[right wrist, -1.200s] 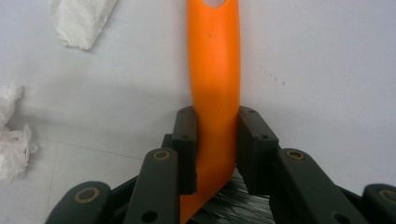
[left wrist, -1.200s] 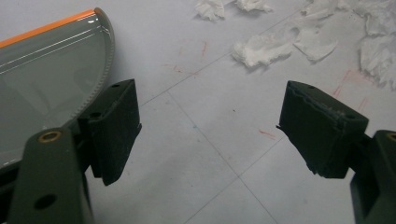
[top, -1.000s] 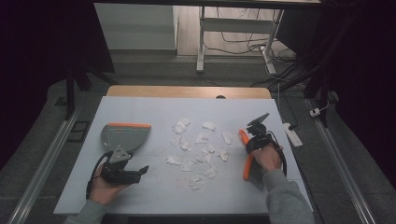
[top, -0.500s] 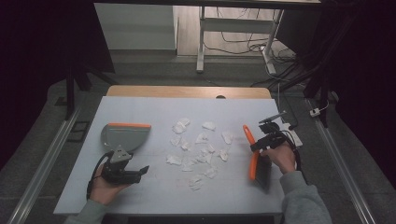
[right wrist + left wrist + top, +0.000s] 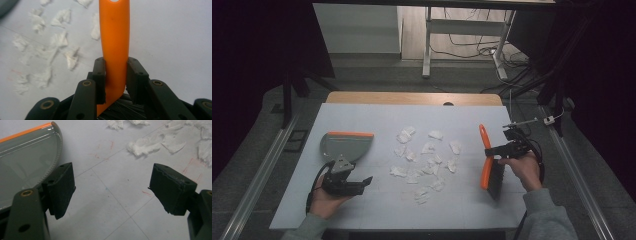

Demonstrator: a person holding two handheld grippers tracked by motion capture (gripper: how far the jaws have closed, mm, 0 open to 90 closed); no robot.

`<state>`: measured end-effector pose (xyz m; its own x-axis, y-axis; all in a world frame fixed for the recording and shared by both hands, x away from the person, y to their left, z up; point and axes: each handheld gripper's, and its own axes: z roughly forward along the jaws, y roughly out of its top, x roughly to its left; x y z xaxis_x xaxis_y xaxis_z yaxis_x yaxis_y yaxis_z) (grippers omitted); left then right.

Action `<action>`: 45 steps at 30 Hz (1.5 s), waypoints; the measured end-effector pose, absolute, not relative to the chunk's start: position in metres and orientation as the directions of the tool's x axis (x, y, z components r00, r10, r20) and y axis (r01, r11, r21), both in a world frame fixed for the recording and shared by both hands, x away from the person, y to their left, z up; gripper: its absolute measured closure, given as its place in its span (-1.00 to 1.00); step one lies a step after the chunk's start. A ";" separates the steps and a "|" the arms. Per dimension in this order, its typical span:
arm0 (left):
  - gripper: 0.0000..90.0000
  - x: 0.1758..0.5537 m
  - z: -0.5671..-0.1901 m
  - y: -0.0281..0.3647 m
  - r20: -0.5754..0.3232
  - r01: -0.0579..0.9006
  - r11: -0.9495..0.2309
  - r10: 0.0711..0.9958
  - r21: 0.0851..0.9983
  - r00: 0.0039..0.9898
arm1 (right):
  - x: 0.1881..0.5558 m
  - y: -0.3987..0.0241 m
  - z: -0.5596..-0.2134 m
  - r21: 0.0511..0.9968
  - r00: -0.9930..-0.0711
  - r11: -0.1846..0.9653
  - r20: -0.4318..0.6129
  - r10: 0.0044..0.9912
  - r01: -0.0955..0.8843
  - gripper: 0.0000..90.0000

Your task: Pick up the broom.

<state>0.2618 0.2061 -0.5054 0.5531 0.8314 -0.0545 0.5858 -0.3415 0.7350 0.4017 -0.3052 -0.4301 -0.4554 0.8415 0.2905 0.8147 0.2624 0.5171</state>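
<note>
Dark floor lay all around the pale table [image 5: 362,115], where torn white paper bits [image 5: 424,160] sat in the middle of the frame and a grey dustpan [image 5: 346,145] lay at the left. At the right, the right gripper [image 5: 490,151] squeezed the orange handle of a brush [image 5: 485,157], while the left gripper [image 5: 362,182] at the lower left was wide with nothing in it, just beside the dustpan. With no hand holding the dustpan, a sweep could push it away, and the brush could twist in the thin grip
</note>
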 end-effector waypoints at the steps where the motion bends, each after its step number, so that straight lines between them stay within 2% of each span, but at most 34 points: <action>1: -0.54 0.262 -0.505 0.205 -0.054 0.586 -0.342 0.831 0.735 0.553 | 0.401 -0.305 -0.429 0.527 -0.458 0.257 0.295 0.839 0.810 0.58; 17: -0.54 0.268 -0.500 0.195 -0.046 0.569 -0.347 0.825 0.745 0.563 | 0.392 -0.296 -0.412 0.653 -0.531 0.207 0.347 0.773 0.729 0.58; 29: -0.54 0.276 -0.493 0.180 -0.035 0.546 -0.363 0.809 0.756 0.586 | 0.378 -0.286 -0.409 0.735 -0.532 0.093 0.390 0.752 0.671 0.58; 36: -0.54 0.280 -0.491 0.170 -0.069 0.544 -0.346 0.795 0.765 0.603 | 0.370 -0.277 -0.413 0.770 -0.545 0.055 0.398 0.738 0.636 0.58; 39: -0.53 0.279 -0.487 0.164 -0.091 0.532 -0.331 0.780 0.779 0.619 | 0.366 -0.274 -0.413 0.783 -0.546 0.035 0.400 0.736 0.622 0.58; 45: -0.52 0.277 -0.474 0.140 -0.063 0.479 -0.346 0.755 0.807 0.652 | 0.358 -0.263 -0.415 0.804 -0.564 0.009 0.408 0.718 0.594 0.58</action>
<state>0.2769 0.1395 -0.4743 0.6521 0.7555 -0.0631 0.4786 -0.3458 0.8071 0.3585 -0.2632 -0.4146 -0.5641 0.7176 0.4085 0.5940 0.0090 0.8044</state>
